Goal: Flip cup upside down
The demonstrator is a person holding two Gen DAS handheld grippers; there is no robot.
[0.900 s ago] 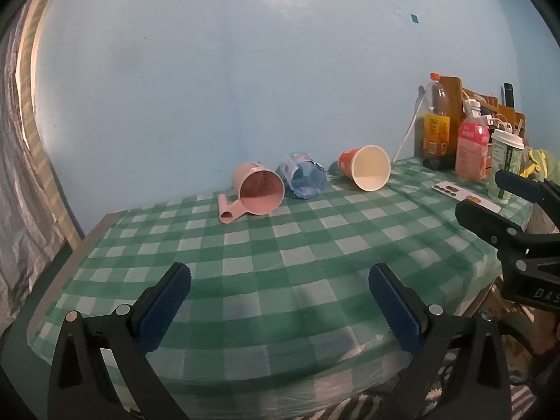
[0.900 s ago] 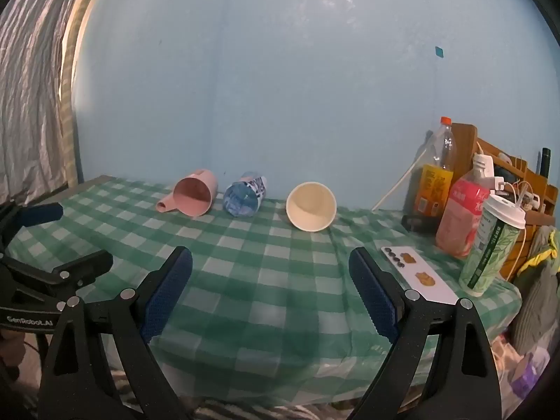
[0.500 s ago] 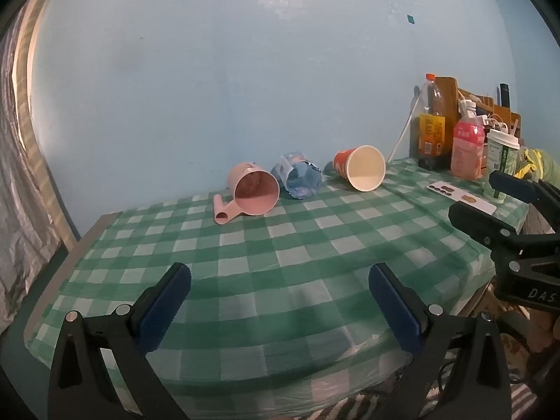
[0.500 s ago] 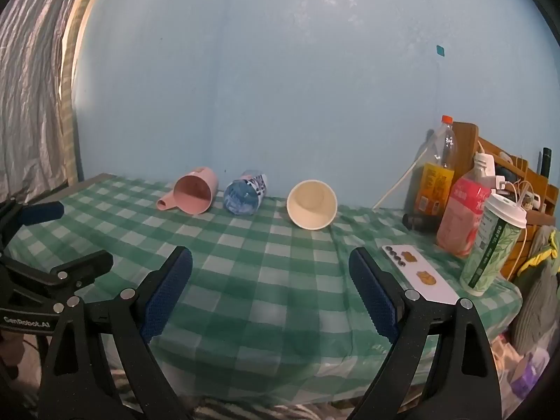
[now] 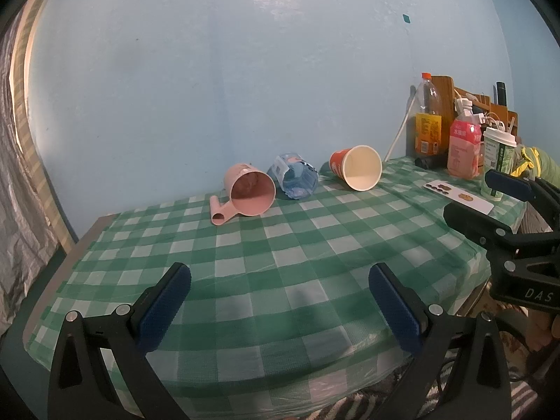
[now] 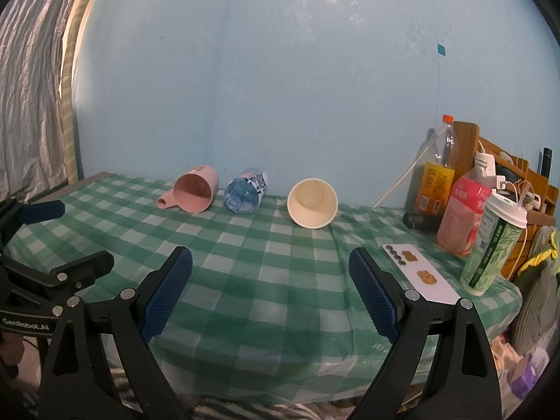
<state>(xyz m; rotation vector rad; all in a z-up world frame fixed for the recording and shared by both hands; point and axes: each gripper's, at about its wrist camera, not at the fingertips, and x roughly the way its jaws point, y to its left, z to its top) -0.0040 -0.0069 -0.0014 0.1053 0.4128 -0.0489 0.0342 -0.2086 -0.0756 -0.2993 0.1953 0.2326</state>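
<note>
Left claw (image 5: 280,297): spread wide, blue pads apart, nothing between them; hovers over the near edge of the worktop, well short of the cups.
Worktop (image 5: 315,245): covered by a green-and-white checked cloth, blue wall behind.
Pink plastic mug with handle (image 5: 250,190): lying on its side near the back edge, mouth toward the cameras, handle resting on the cloth at its left.
Crumpled clear blue plastic bottle (image 5: 295,176): on its side, just beside the pink mug on its right; whether they touch I cannot tell.
Orange paper cup with cream inside (image 5: 357,168): on its side, near the wall, right of the blue bottle and apart from it, mouth toward the cameras.
White card with small dark and brown pieces (image 6: 420,273): flat on the cloth toward the right edge.
Right-end cluster: tall orange-capped drink bottle (image 6: 437,175), pink-labelled bottle (image 6: 462,217), white-lidded green-patterned takeaway cup (image 6: 493,248), all upright, wooden rack (image 6: 507,161) with cables behind.
Right claw (image 6: 271,292): spread wide, holding nothing; over the near edge, its pads framing the paper cup farther back.
</note>
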